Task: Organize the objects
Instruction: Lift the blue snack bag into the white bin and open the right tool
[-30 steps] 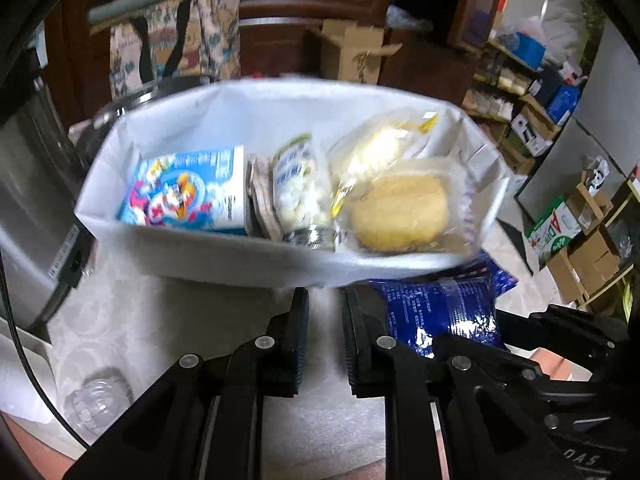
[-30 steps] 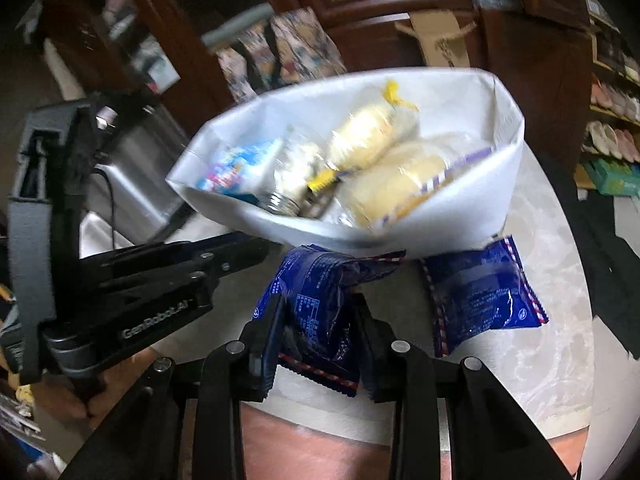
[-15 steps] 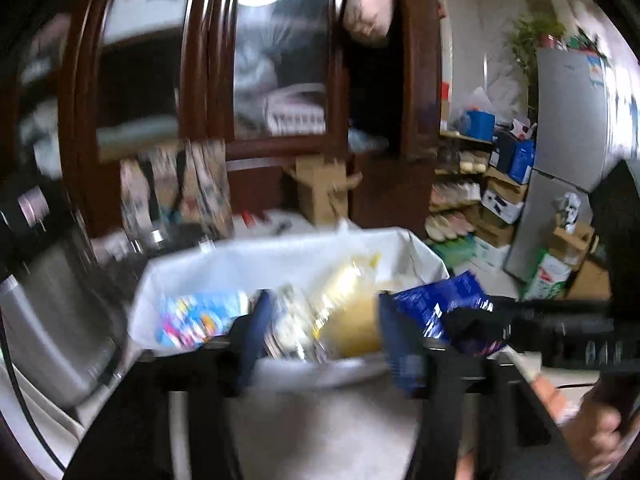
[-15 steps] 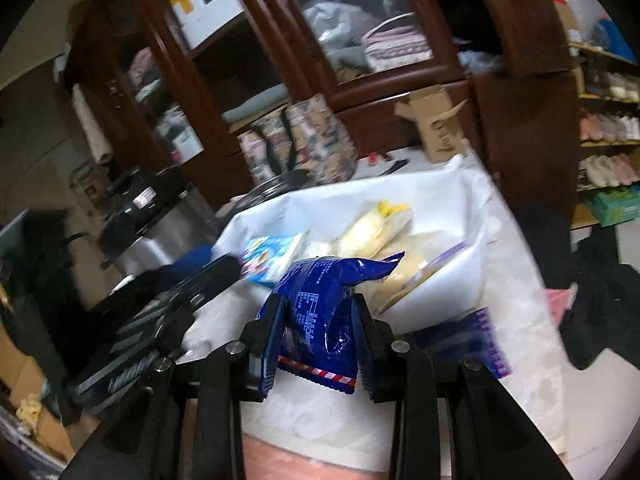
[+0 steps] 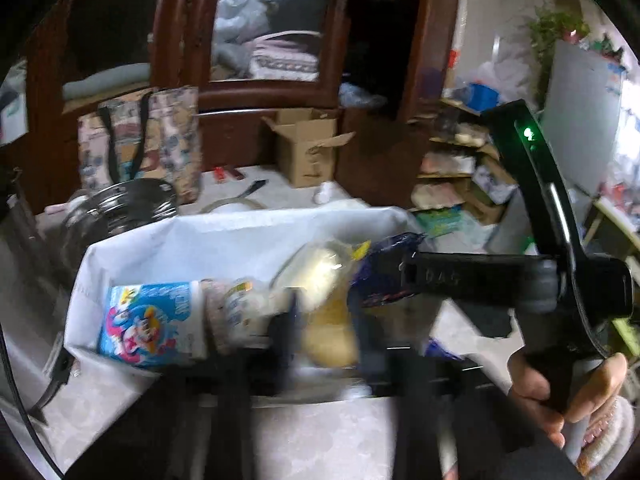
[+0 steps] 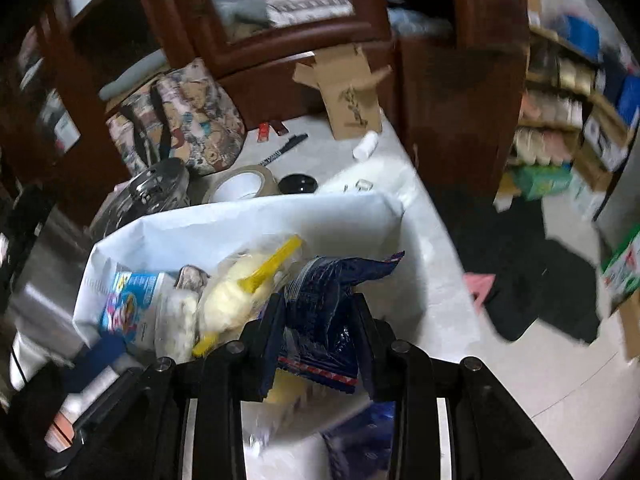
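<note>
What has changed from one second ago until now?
The right gripper, shut on the blue packet, lifted it off the table and carried it over the white bin. The left gripper opened and closed again, empty. The snacks in the bin stayed put.

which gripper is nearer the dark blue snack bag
Right. The right gripper is clamped on the dark blue snack bag over the white bin. The left gripper sits beside it, blurred, fingers closing on nothing.

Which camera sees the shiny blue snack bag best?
The right wrist view: the blue snack bag sits sharp and central, pinched in the right gripper over the white bin. The left wrist view catches only a blurry part behind that gripper.
</note>
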Demonstrator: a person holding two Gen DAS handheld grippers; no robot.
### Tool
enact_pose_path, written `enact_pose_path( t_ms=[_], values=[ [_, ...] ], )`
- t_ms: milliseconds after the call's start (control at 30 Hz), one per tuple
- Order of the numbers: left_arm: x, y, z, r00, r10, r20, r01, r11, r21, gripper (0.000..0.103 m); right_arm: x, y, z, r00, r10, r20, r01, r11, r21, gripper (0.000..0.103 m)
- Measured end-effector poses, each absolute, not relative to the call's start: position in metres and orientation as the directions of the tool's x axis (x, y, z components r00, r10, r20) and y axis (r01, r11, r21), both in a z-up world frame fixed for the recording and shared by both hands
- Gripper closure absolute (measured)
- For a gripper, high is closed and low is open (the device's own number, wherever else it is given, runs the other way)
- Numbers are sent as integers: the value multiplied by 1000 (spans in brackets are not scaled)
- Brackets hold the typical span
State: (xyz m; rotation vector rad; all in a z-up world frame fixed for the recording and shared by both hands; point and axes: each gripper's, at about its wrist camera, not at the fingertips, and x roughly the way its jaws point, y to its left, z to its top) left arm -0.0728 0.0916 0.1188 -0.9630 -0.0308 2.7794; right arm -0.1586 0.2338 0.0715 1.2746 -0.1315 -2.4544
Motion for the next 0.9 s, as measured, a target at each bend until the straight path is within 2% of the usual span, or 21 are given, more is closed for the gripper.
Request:
enact_pose_path(
  t_ms=[100, 200, 233, 267, 300, 367, 400, 533, 633, 733, 900],
  values=[
    [-67, 100, 108, -781, 126, -612, -165, -986, 8, 96, -163, 240, 65, -535, -402, -743, 274, -914, 298, 69],
    [-57, 97, 106, -807, 157, -569, -177, -984, -21, 96, -160, 253, 69, -538, -454, -710, 268, -891, 367, 69],
    [-55, 95, 106, -812, 162, -560, -177, -984, -27, 94, -158, 258, 72, -544, -474, -693, 269, -880, 391, 66],
    [-53, 93, 107, -815, 166, -555, -174, -984, -38, 87, -155, 263, 76, -555, -488, -674, 273, -872, 406, 63],
    [-52, 90, 107, -818, 167, -550, -167, -985, -51, 76, -151, 268, 80, -569, -493, -658, 275, -868, 413, 56],
    [-47, 86, 108, -835, 144, -531, -136, -989, -54, 61, -139, 277, 85, -600, -487, -634, 267, -869, 416, 48],
    [-45, 84, 109, -848, 120, -517, -114, -993, -44, 60, -132, 280, 87, -611, -493, -620, 275, -866, 418, 46],
    [-42, 86, 110, -854, 78, -514, -91, -996, 0, 60, -118, 279, 96, -600, -542, -588, 330, -837, 436, 45],
    [-43, 87, 109, -836, 83, -542, -101, -995, 3, 60, -111, 274, 99, -599, -550, -581, 362, -834, 417, 41],
    [-43, 87, 107, -827, 78, -556, -97, -995, 4, 60, -106, 271, 98, -613, -525, -591, 356, -851, 387, 41],
    [-41, 88, 104, -817, 122, -564, -130, -991, -25, 60, -101, 276, 93, -568, -577, -586, 391, -816, 425, 41]
  ],
)
